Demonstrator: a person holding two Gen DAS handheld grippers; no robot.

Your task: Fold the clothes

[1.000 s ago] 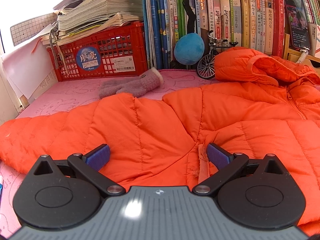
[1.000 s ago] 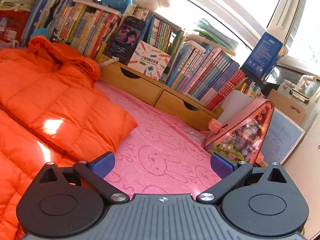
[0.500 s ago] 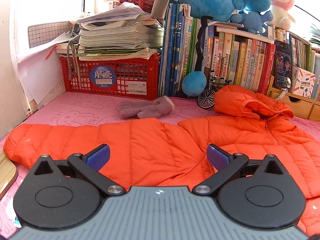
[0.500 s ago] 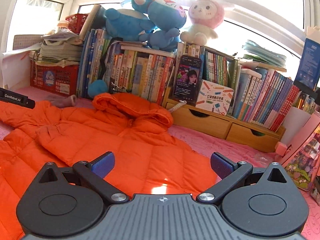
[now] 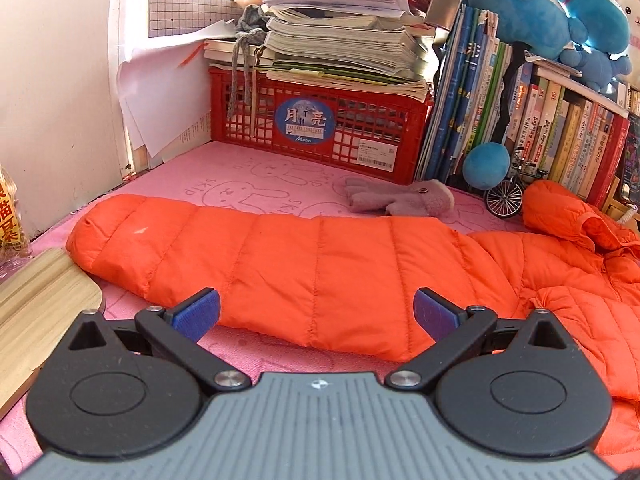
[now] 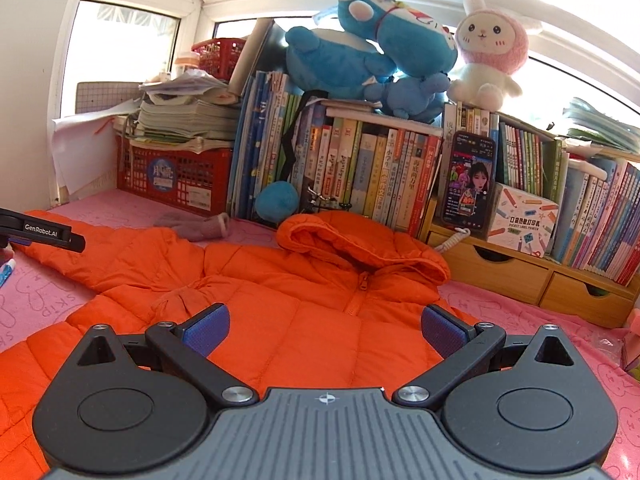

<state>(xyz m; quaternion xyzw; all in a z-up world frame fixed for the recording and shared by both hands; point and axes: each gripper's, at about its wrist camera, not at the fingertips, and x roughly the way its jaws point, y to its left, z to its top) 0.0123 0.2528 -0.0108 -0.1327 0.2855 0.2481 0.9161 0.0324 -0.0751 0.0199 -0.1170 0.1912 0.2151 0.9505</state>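
We lose the orange jacket (image 6: 280,320)'s hem behind the right gripper (image 6: 325,328). Its right sleeve is hidden, and the book spines (image 6: 360,176) are too small to read.

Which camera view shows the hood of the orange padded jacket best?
The right wrist view: the orange padded jacket's hood lies centred there, open above the zipper. The left wrist view shows it only bunched near the right edge.

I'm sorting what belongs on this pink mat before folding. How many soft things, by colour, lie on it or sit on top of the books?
Orange: 1, the puffer jacket
Grey: 1, the mitten
Blue: 3, two plush toys on the books and a ball on the mat
Pink and white: 1, the bunny plush
Total: 6
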